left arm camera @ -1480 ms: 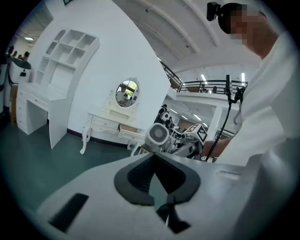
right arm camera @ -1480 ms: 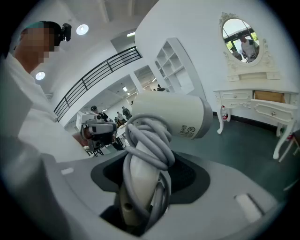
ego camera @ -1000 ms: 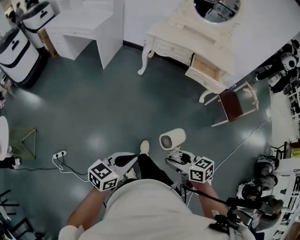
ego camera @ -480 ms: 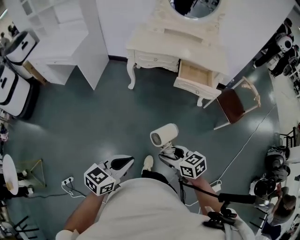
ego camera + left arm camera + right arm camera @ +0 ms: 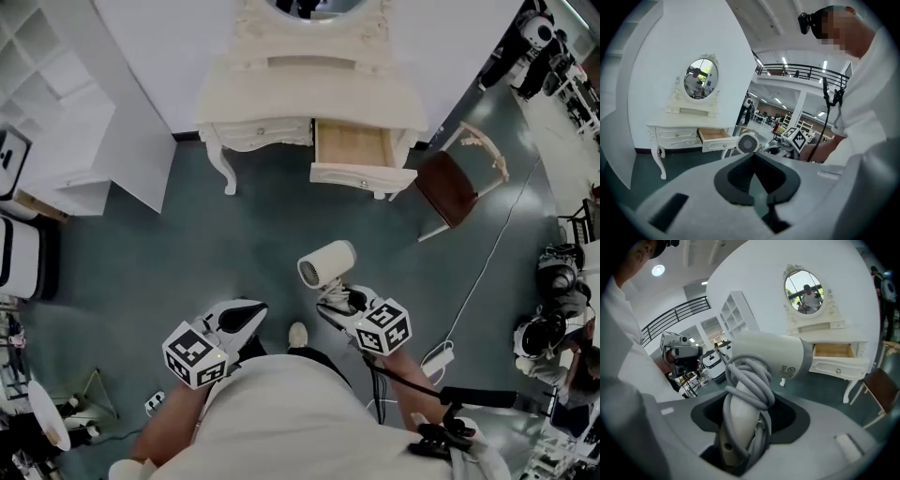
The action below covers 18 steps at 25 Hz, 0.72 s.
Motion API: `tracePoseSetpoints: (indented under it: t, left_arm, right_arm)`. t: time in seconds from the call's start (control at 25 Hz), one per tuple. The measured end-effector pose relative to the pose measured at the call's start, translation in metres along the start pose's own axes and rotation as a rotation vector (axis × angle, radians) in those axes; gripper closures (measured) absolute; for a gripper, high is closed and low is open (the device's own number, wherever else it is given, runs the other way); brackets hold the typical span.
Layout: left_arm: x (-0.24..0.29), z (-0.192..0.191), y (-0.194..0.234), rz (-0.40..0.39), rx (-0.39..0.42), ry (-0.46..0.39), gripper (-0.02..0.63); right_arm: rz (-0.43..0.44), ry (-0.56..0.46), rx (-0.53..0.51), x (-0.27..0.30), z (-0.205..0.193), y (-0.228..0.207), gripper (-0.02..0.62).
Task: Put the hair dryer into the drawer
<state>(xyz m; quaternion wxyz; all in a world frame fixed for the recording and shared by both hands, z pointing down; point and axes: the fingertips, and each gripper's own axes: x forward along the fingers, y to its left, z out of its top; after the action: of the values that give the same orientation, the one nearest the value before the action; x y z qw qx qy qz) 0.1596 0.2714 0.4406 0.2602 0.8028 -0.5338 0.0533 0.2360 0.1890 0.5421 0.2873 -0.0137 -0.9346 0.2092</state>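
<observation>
A cream hair dryer with its grey cord wound round the handle stands up from my right gripper, which is shut on that handle. In the right gripper view the hair dryer fills the middle and its barrel lies crosswise above the jaws. The open wooden drawer juts from the cream dressing table straight ahead, some way beyond the dryer. My left gripper hangs to the left with its jaws together and nothing in them. From the left gripper view I see the drawer and the dryer's rear grille.
A brown-seated chair stands right of the drawer. White shelving sits at the left. A cable runs across the teal floor to a power strip. Dark equipment crowds the right edge. My shoe shows below.
The dressing table and its drawer have swung to the top centre and drawn nearer as I walk. Both grippers keep their pose, and the dryer stays in the right one.
</observation>
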Motion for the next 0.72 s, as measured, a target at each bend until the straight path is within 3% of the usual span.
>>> tracePoseSetpoints:
  t: [0.32,0.72]
  left_arm:
    - [0.045,0.041,0.07,-0.136,0.018,0.022,0.607]
    - [0.055,0.123,0.201,-0.275,0.092,0.028,0.607]
  right_arm:
    - [-0.133,-0.021,0.108,0.022,0.039,-0.064,0.348]
    - [-0.301,-0.081,0.263,0.091,0.135,-0.134,0.348]
